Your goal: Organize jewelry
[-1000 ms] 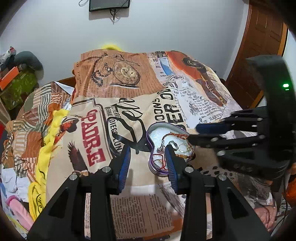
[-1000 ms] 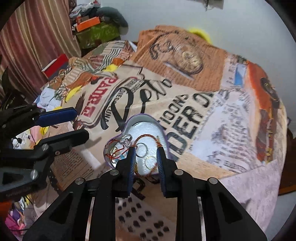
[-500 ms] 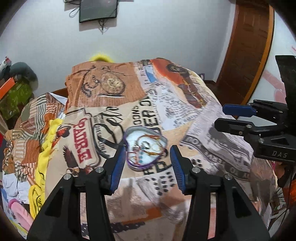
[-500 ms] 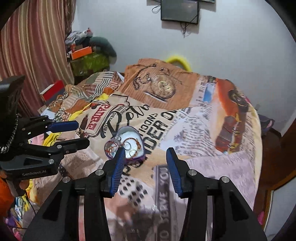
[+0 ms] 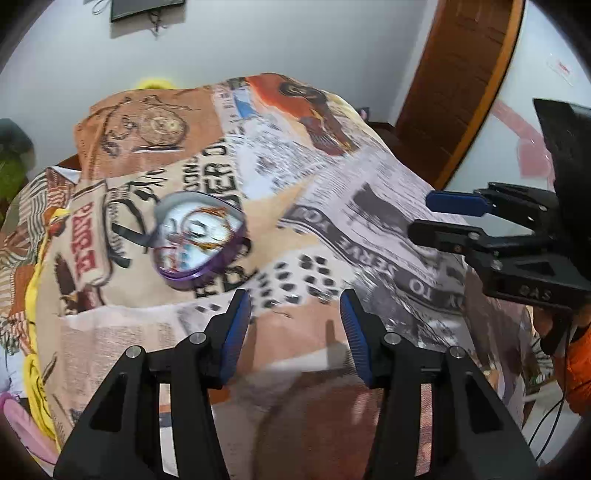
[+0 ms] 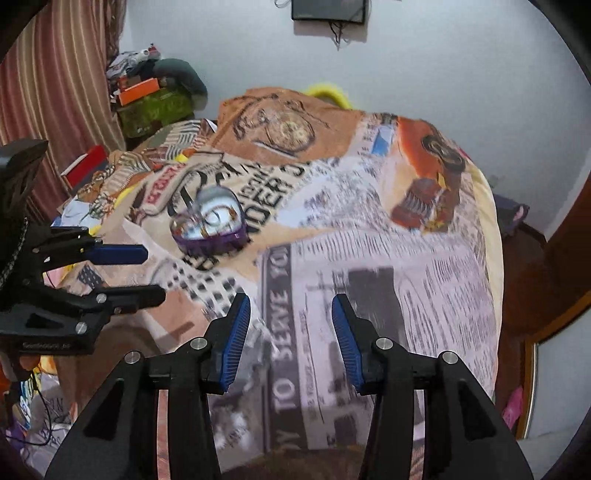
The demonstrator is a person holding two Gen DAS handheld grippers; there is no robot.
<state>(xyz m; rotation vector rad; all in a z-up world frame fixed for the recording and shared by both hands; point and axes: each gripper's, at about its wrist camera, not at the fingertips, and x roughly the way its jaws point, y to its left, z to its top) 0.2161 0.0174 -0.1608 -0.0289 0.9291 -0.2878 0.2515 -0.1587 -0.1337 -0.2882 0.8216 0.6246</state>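
Printed bedspread (image 5: 369, 192), purple heart-shaped jewelry tin (image 5: 199, 236), open

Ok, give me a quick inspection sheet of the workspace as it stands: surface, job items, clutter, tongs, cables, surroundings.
Surface: bed under a printed blanket, rumpled.
Job's things: purple heart-shaped box lies open on the blanket, jewelry inside; pieces blurred, cannot count.
Clutter: yellow cloth at the bed's left edge; boxes and bags piled by the curtain.
Tongs: left tongs open, nothing between them; right tongs open, nothing between them; both clear of the box.
Cables: thin wire hanging under the right gripper.
Surroundings: white wall, wall-mounted screen, wooden door, striped curtain.
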